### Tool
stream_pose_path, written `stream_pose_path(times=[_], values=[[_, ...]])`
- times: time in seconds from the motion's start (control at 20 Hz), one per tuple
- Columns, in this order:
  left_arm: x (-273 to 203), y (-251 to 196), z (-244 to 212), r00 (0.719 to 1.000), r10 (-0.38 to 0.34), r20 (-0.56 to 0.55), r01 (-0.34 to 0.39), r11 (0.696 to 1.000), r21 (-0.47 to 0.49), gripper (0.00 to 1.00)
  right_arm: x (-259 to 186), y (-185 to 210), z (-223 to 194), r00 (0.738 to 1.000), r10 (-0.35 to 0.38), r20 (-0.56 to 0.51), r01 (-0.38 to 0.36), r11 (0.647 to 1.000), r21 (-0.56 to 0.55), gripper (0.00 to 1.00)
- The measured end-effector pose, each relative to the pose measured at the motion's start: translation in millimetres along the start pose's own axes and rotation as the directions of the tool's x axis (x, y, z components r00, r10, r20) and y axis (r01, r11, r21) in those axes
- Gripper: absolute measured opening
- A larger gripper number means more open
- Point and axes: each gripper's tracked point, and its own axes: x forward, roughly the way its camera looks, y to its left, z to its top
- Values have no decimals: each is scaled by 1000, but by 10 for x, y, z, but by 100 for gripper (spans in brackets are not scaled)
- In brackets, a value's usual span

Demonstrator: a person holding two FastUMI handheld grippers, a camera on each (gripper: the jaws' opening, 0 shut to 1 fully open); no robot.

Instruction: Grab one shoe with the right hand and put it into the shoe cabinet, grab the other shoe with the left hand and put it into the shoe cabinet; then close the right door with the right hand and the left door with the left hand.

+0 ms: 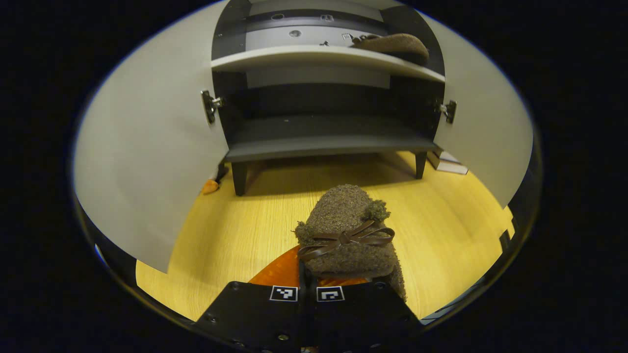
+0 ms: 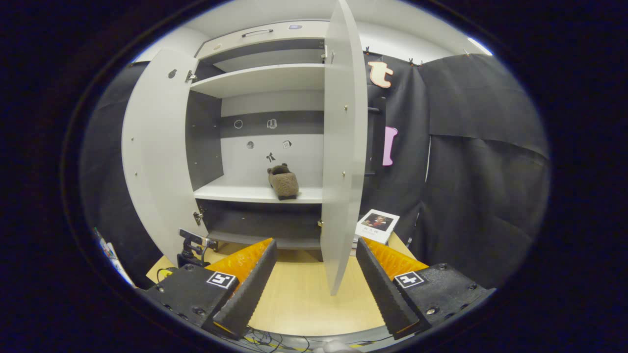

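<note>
A brown fuzzy shoe (image 1: pixel 343 230) with a ribbon bow hangs just ahead of my left gripper (image 1: pixel 302 282), which is shut on its rear edge, toe pointing at the shoe cabinet (image 1: pixel 324 142). Both cabinet doors stand open: the left door (image 1: pixel 147 157) and the right door (image 1: pixel 483 127). The other shoe (image 1: pixel 395 44) lies on the white shelf (image 1: pixel 304 55), toward its right side. In the right gripper view that same shoe (image 2: pixel 283 182) rests on the shelf (image 2: pixel 245 193). My right gripper (image 2: pixel 314 289) is open and holds nothing, a little way back from the edge-on right door (image 2: pixel 343 147).
The light wooden floor (image 1: pixel 235 230) spreads out before the cabinet, whose dark bottom shelf (image 1: pixel 324 135) is bare. A booklet (image 2: pixel 377 224) leans by the black cloth wall right of the cabinet. A small orange thing (image 1: pixel 210 186) lies under the left door. Cables trail along the floor's near edge.
</note>
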Motion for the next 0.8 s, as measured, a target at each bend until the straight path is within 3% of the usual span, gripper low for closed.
stream_pose_path(times=[0.4, 0.8], values=[[-686, 268, 1728, 980, 70, 186, -72, 997, 2, 0, -17, 222, 70, 995, 87, 49, -87, 996, 9, 100], [-562, 132, 3017, 969, 52, 240, -44, 998, -38, 0, 114, 387, 157, 986, 152, 63, -153, 988, 25, 100]])
